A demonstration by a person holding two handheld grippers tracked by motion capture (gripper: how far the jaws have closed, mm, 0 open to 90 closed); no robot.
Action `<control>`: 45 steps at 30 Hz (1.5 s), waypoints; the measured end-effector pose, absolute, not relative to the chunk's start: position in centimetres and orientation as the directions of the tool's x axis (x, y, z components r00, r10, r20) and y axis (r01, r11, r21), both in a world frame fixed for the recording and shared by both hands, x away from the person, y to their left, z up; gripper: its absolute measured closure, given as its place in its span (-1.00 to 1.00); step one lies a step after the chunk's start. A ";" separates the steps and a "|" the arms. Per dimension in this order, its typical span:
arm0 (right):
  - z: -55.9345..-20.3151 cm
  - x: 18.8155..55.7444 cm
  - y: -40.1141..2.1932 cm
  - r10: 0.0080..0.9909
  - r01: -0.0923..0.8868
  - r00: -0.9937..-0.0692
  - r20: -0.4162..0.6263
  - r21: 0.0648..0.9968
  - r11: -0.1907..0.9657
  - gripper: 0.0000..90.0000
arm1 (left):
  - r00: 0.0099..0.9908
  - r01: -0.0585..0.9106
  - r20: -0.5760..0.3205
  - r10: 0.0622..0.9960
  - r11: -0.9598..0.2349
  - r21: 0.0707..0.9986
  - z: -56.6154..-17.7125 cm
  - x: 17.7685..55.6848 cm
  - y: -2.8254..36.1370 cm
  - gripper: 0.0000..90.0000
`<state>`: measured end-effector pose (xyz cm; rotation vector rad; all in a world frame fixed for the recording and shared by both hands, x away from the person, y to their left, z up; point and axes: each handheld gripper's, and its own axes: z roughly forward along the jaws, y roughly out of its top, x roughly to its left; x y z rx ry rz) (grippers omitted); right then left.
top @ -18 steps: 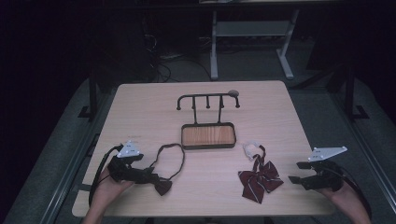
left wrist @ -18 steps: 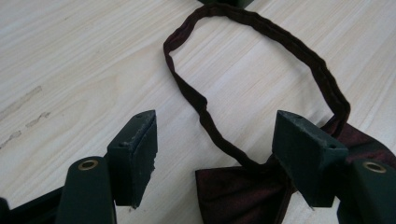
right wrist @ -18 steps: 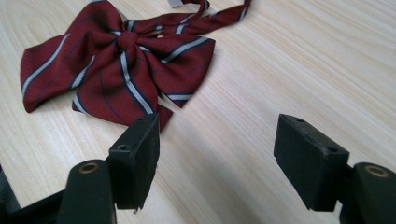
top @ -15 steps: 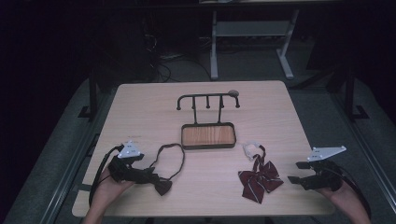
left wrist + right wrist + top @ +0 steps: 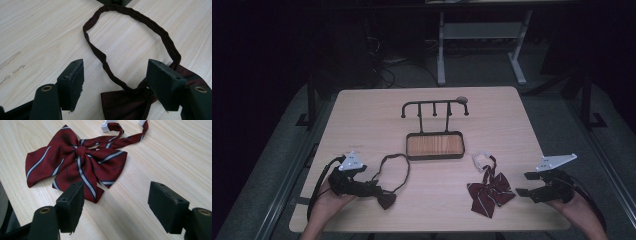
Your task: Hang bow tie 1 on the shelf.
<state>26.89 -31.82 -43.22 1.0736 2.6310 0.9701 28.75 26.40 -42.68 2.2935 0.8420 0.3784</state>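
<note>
A dark maroon bow tie (image 5: 385, 199) (image 5: 125, 103) with a looped neck strap (image 5: 394, 170) (image 5: 130, 37) lies flat at the table's front left. My left gripper (image 5: 372, 189) (image 5: 115, 82) stands open over it, its jaws either side of the bow's knot and not pressing on it. A red striped bow tie (image 5: 489, 194) (image 5: 75, 167) with a white clasp (image 5: 480, 157) (image 5: 106, 126) lies at the front right. My right gripper (image 5: 524, 184) (image 5: 116, 205) is open just right of it, with bare table between its jaws.
A black hook rack (image 5: 434, 107) rises from a wooden-bottomed tray (image 5: 434, 145) at the table's middle. A small round object (image 5: 462, 100) sits beside the rack's right end. The table's front edge (image 5: 427, 231) runs close under both hands.
</note>
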 end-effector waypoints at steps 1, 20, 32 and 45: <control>-43.2 27.0 -31.7 0.666 0.577 -0.738 0.106 0.610 0.543 -0.36 | 0.752 0.469 0.042 0.658 -0.578 0.667 -42.7 28.8 26.4 -0.31; -41.6 28.7 -29.2 0.624 0.550 -0.775 0.099 0.592 0.589 -0.34 | 0.751 0.469 0.040 0.659 -0.576 0.670 -42.7 28.7 26.4 -0.31; -40.4 30.5 -27.3 0.594 0.533 -0.800 0.086 0.555 0.638 -0.17 | 0.758 0.464 0.042 0.651 -0.583 0.667 -42.7 28.7 26.4 -0.31; -39.7 32.2 -25.4 0.568 0.510 -0.820 0.071 0.540 0.669 -0.14 | 0.761 0.460 0.042 0.647 -0.585 0.668 -42.7 28.7 26.4 -0.32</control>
